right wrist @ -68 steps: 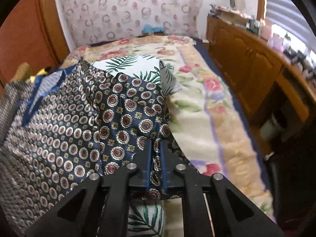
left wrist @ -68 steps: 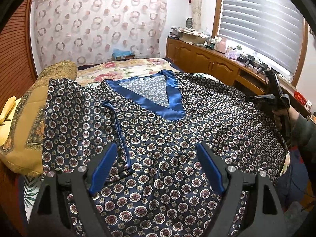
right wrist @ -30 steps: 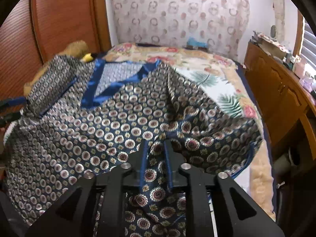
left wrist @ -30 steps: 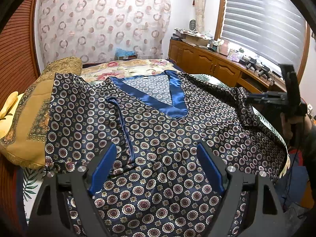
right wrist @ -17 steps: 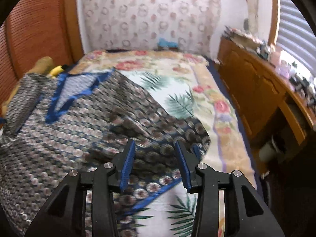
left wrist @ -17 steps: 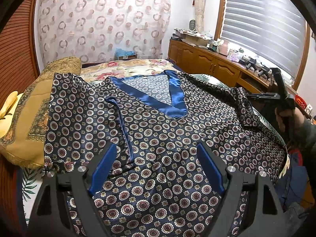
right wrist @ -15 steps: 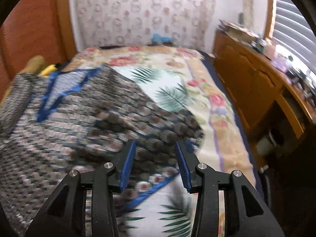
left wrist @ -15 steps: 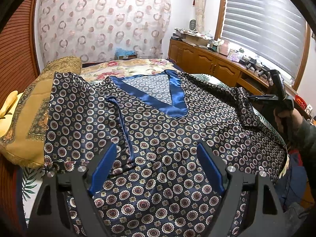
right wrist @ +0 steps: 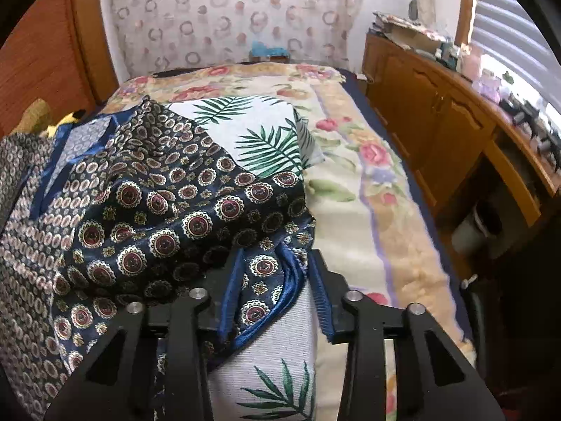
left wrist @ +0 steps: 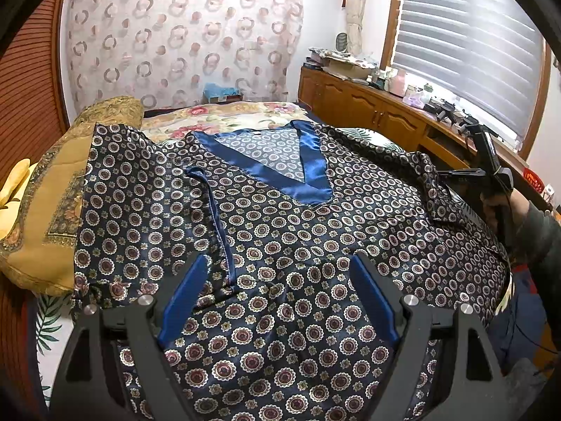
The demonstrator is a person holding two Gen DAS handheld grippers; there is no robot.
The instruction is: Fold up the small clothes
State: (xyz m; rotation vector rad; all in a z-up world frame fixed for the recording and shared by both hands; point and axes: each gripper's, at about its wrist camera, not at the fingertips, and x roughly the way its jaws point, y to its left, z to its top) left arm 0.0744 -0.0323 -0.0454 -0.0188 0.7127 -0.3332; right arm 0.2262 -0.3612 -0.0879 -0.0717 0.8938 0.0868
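Navy satin medallion-print pyjama top (left wrist: 280, 231) lies spread on the floral bed (right wrist: 350, 182). Left tongs (left wrist: 280, 277) hover wide open above it. Right tongs (right wrist: 277, 259), just closing, straddle its blue-trimmed sleeve edge (right wrist: 261, 277), not yet pinching.

Gold pillow (left wrist: 52, 203), wooden cabinets (right wrist: 438, 122), blinds (left wrist: 466, 45)

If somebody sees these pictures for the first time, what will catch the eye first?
The dark patterned pyjama top with its satin blue V-neck lies spread on the bed, under the open left claw. At its right side the right claw, whose jaws have just been closing, has the blue sleeve hem between them, above a white palm-leaf cloth.
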